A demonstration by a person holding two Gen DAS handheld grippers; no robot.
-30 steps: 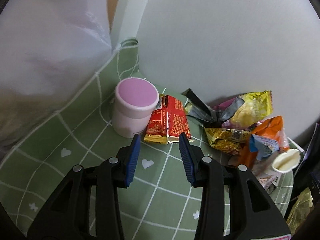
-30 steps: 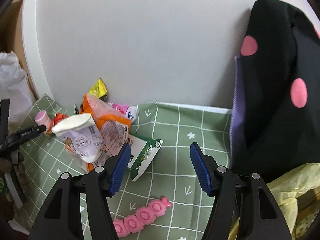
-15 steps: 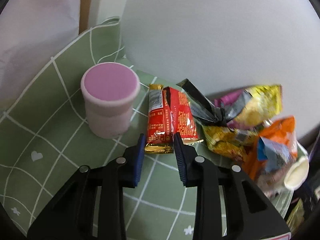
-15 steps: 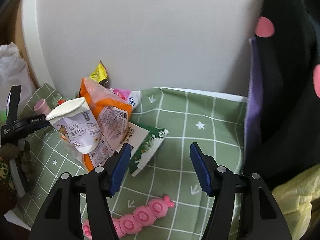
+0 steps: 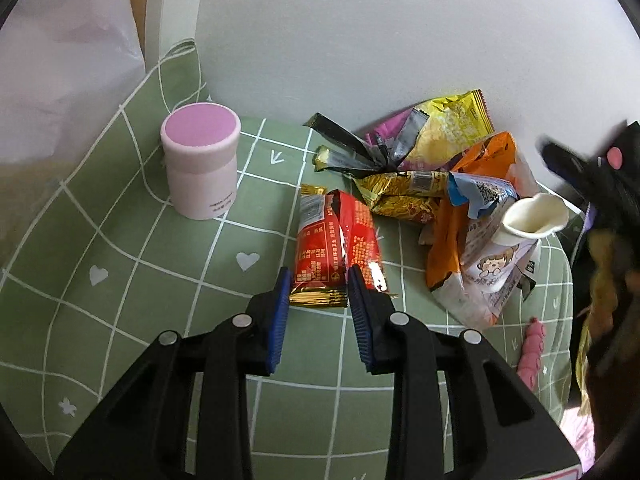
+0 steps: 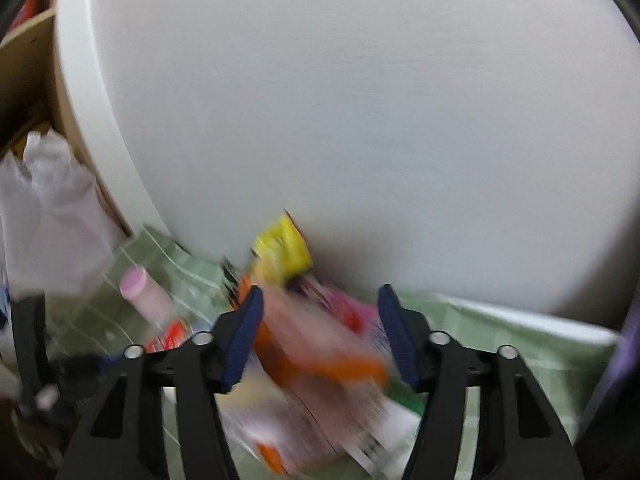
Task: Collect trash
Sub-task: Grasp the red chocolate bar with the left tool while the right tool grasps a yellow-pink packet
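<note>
A red snack wrapper lies on the green checked tablecloth. My left gripper is shut across its gold near end, one blue pad on each side. Behind it is a heap of trash: a yellow bag, a black wrapper, an orange bag and an open white drink pouch. The right wrist view is smeared by motion. There my right gripper hangs over the heap with its jaws closing. The orange bag shows between them, but neither pad presses on it.
A pink lidded jar stands left of the red wrapper. A white plastic bag hangs off the table's left end. A pink segmented toy lies near the right edge. A white wall backs the table, and a dark spotted fabric sits at far right.
The left jaws narrowed onto the red wrapper's end, and the wrapper now sits farther from the pink jar. The right gripper swept left over the heap, jaws narrower, view blurred.
</note>
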